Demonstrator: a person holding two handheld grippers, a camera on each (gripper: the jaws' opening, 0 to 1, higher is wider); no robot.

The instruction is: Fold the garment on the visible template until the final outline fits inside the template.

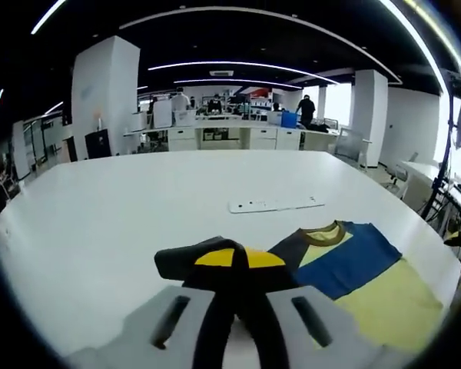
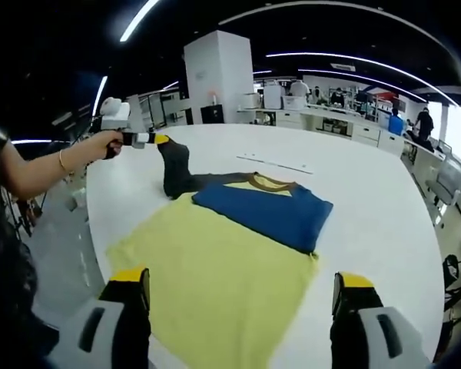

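Observation:
A T-shirt (image 2: 215, 261) lies spread on the white table (image 2: 369, 200), with a yellow body, a blue chest band (image 2: 269, 211) and a brown-edged collar (image 2: 273, 183). Its dark sleeve (image 2: 174, 167) is lifted off the table, pinched by my left gripper (image 2: 150, 139), which a person's hand holds at the left. In the left gripper view my left gripper (image 1: 240, 260) is shut on that dark sleeve (image 1: 186, 260), and the shirt (image 1: 361, 277) trails away to the right. My right gripper (image 2: 243, 280) hovers open over the yellow hem, jaws wide apart, holding nothing.
A flat white strip (image 1: 276, 204) lies on the table beyond the collar. The table edge (image 2: 96, 231) runs close to the shirt's left side. Desks, pillars and people stand in the office far behind. A chair (image 2: 446, 184) stands at the right.

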